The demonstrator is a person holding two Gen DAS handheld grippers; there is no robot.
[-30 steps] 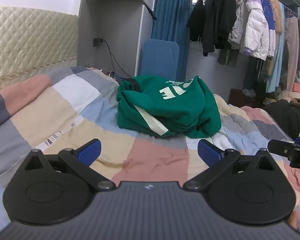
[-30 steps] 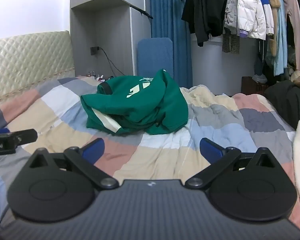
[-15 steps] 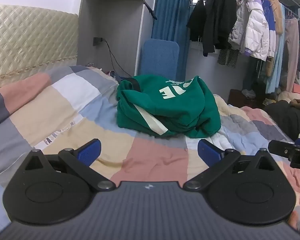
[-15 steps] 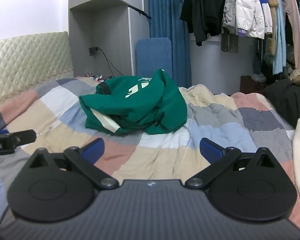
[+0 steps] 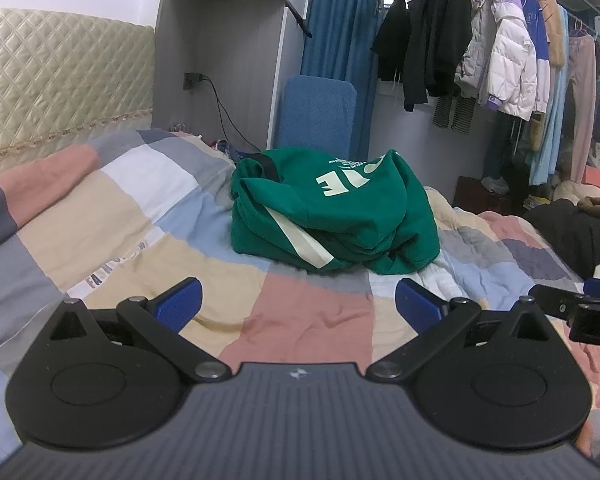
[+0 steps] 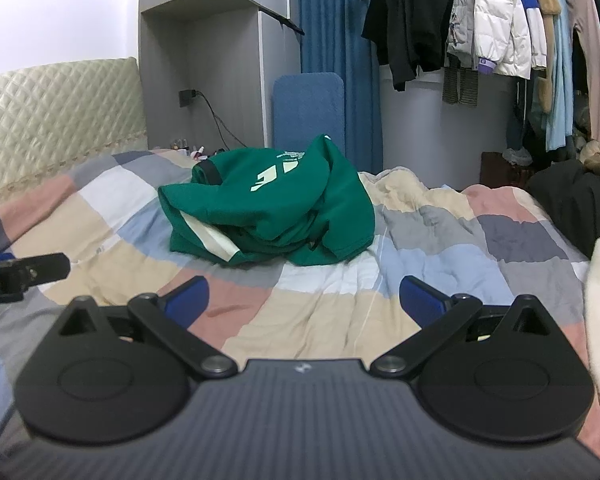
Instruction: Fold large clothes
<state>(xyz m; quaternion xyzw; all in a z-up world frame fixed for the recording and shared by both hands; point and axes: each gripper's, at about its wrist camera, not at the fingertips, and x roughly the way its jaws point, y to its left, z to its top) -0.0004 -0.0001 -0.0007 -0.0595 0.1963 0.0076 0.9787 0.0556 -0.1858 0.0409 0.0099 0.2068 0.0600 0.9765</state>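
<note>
Nearest: left gripper (image 5: 298, 307) hovering over checked quilt (image 5: 308, 320), jaws spreading wide, gripping nothing | right gripper (image 6: 303, 300) idling alike beside it, jaws apart, empty | green sweatshirt (image 5: 332, 220) lying bunched mid-quilt, beyond both grippers | hanging clothes (image 5: 500, 56) dangling behind the sweatshirt.

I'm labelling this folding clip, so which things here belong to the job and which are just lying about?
Belongs to the job:
green sweatshirt, crumpled on the bed
left hand-held gripper, open
right hand-held gripper, open
patchwork quilt, the folding surface

Just lying about:
hanging clothes
blue curtain
black pile at the quilt's edge
plugged-in charger
</note>
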